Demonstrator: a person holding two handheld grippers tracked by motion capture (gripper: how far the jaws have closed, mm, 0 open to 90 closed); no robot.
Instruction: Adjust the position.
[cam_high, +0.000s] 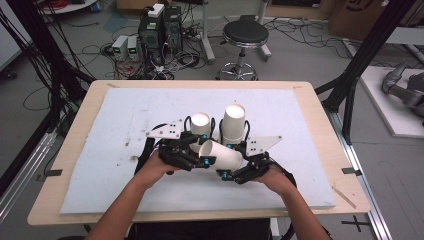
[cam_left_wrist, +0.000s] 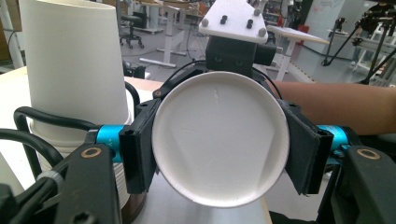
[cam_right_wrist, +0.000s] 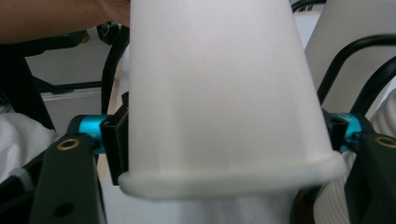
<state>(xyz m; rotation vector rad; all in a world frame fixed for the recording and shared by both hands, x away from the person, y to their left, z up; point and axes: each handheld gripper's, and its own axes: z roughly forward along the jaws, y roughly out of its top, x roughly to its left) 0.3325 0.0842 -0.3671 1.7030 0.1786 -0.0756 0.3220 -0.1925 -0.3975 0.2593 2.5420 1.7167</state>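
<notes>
A plain white paper cup with a rolled rim (cam_high: 221, 155) lies on its side at the centre of the high view, held off the white foam mat (cam_high: 100, 165) that covers the pale wooden desk (cam_high: 75, 120). Its open mouth faces the lower left of the frame and its narrower base points to the right. Both tools grip it: the left gripper (cam_high: 202, 161) has its jaws closed on the rim end, and the right gripper (cam_high: 225, 175) has its jaws closed on the body from the lower right.

Just above the held cup in the high view stand two more stacks: a short stack of white paper cups (cam_high: 200, 123) at centre, and a taller stack of upturned white paper cups (cam_high: 233, 123) to its right.

The left gripper view looks at the held cup's flat round bottom (cam_left_wrist: 219, 137), a clean white disc with a raised edge, pinched between black pads at its left and right; the right gripper's grey plate (cam_left_wrist: 236, 18) sits behind it at top centre, and a forearm (cam_left_wrist: 336, 105) crosses the right side. A tall white cup stack (cam_left_wrist: 74, 70) fills the upper left.

The right gripper view instead shows the cup's side wall (cam_right_wrist: 219, 93), tapering upward, with the thick rolled rim at the bottom of the frame and the jaws pressing it from both sides.
</notes>
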